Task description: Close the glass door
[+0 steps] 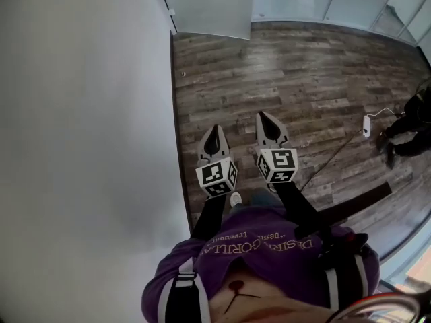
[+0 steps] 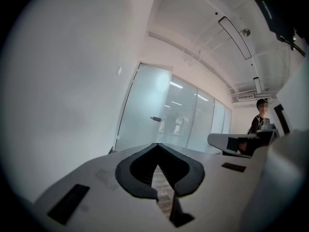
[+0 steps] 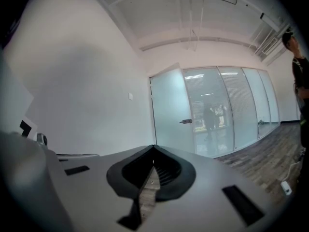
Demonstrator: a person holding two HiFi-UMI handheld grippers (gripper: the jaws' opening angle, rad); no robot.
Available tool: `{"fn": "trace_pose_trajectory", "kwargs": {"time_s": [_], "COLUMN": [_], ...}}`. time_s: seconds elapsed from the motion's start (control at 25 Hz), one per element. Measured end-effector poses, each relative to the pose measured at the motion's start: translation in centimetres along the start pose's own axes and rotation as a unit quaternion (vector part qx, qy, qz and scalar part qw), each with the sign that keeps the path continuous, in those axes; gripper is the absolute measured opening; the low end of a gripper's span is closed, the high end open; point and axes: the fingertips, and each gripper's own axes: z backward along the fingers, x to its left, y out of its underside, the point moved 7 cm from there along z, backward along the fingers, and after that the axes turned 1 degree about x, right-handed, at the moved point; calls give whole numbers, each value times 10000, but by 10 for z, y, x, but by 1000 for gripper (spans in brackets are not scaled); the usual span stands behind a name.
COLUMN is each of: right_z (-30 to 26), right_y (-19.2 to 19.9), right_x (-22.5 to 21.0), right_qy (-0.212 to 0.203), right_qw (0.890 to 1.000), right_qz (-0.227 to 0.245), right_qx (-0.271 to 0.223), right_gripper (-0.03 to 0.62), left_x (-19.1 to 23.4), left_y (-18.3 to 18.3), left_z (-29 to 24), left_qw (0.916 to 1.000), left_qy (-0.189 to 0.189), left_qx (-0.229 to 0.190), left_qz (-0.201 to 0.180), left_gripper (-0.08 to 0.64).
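At twelve o'clock stands the glass door (image 1: pixel 209 9); left tongs (image 1: pixel 215 130) and right tongs (image 1: pixel 264 116), pinched together empty, should meet its handle (image 3: pixel 186 121) squarely.

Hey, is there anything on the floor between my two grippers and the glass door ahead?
Nothing visible. Bare wood floor runs from the left gripper and right gripper to the glass door. The wall runs alongside on the left; a white plug lies well off to the right.

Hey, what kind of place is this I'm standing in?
Most likely an office interior: a frosted glass door, a row of glass partition walls beside it, and wood-look plank floor.
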Motion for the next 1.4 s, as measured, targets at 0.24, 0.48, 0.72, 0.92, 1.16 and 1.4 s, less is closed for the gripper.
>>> {"fn": "trace_pose_trajectory", "kwargs": {"time_s": [0.24, 0.48, 0.72, 0.92, 1.16, 1.4], "right_z": [-19, -68, -109, -134, -148, -184], "right_y": [-3, -14, -31, -31, -22, -25], "right_x": [-14, -45, -79, -117, -138, -148], "right_qy": [64, -93, -295, -285, -385, -394], "right_qw": [10000, 9999, 9995, 9996, 9991, 9990], "right_qz": [-12, -7, 47, -42, -150, -211], "right_qx": [-9, -53, -99, -65, 38, 46], "right_gripper": [-3, -3, -3, -3, -3, -3], "left_x": [-2, 1, -19, -31, -42, -34], "left_y": [2, -8, -26, -24, -17, -22], "left_z": [-26, -77, -132, -166, -186, -221], "left_qw": [9999, 9999, 9998, 9997, 9997, 9997], "left_qy": [114, -105, -98, -203, -240, -244], "left_qx": [68, -13, -171, -161, -98, -33], "left_qz": [-8, 5, -64, -53, -43, -57], "left_gripper": [0, 0, 0, 0, 0, 0]}}
